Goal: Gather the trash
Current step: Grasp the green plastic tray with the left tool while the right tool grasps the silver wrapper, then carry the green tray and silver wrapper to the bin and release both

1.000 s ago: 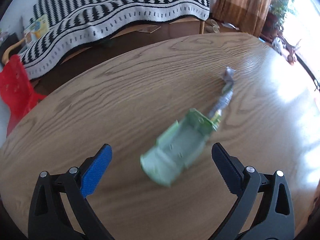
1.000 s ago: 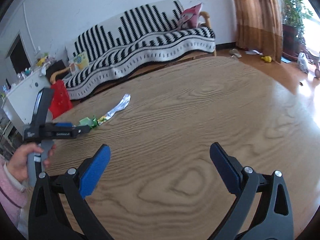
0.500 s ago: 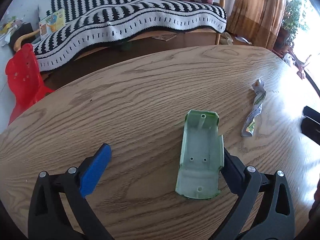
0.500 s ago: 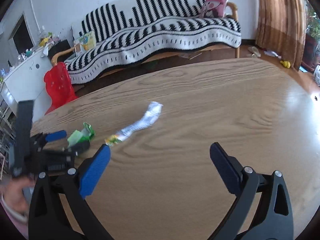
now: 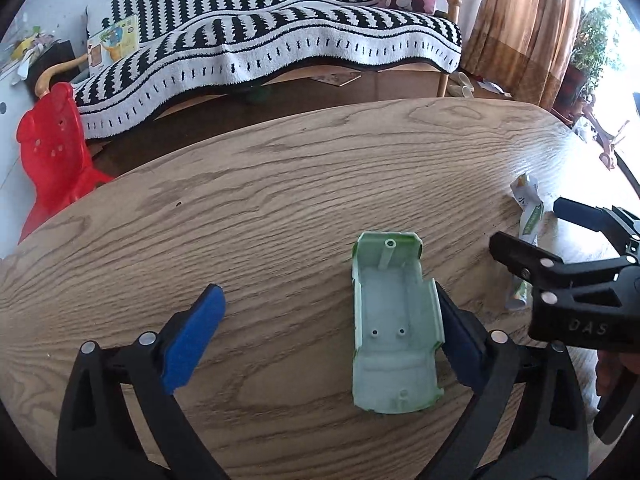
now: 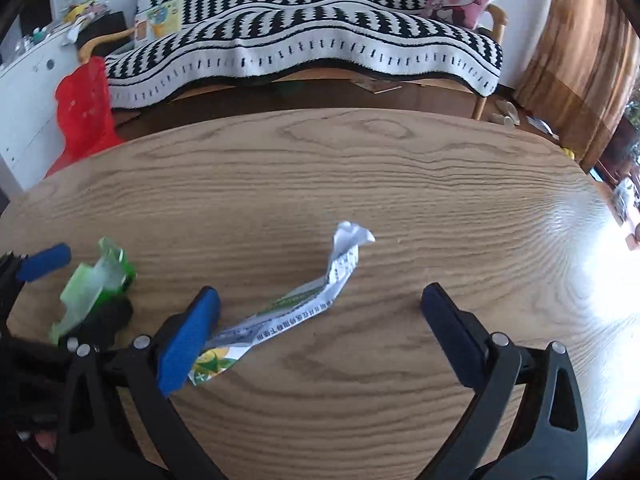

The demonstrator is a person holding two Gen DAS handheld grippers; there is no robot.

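Note:
A pale green plastic tray piece (image 5: 394, 328) lies on the wooden table (image 5: 280, 200), between the fingers of my open left gripper (image 5: 326, 334) and against its right pad (image 5: 460, 344). It also shows in the right wrist view (image 6: 94, 284). A twisted white and green wrapper (image 6: 304, 304) lies on the table between the fingers of my open right gripper (image 6: 320, 334), its near end beside the left pad (image 6: 188, 340). The wrapper (image 5: 530, 216) and the right gripper (image 5: 560, 236) show at the right edge of the left wrist view.
A sofa with a black and white striped blanket (image 5: 280, 32) stands beyond the table. A red plastic chair (image 5: 54, 160) is at the left. Brown curtains (image 5: 528, 20) hang at the right. Sunlight glares on the table's right side (image 6: 592, 248).
My left gripper has closed in on the green tray piece, which now lies against its right pad. My right gripper has swung left to straddle the wrapper.

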